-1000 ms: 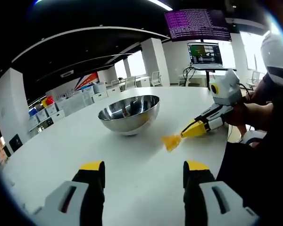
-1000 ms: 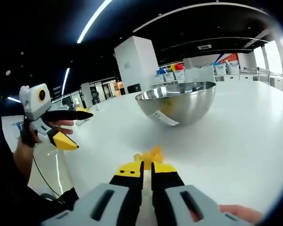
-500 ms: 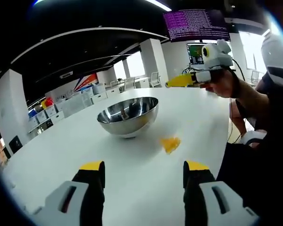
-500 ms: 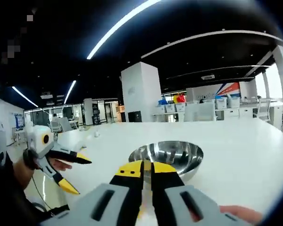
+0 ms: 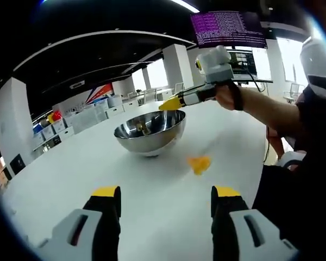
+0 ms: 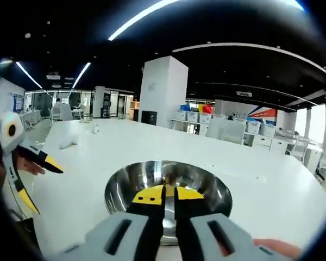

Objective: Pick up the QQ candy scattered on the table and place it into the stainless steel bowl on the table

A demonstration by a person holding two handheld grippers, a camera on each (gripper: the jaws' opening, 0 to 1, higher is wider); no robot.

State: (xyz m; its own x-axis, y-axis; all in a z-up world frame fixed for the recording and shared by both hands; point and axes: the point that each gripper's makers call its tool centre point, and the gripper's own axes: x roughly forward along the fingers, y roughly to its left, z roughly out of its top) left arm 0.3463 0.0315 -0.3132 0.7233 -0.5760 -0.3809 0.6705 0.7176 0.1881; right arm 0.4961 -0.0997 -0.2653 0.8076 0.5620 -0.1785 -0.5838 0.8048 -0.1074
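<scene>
While the right gripper hangs directly above the stainless steel bowl, its yellow-tipped jaws sit pressed together; whether candy is pinched between them I cannot tell. In the left gripper view the same gripper reaches over the bowl rim from the right, held by a hand. The left gripper stands with jaws wide apart, holding nothing, low over the white table. One yellow QQ candy lies on the table just beside the bowl.
</scene>
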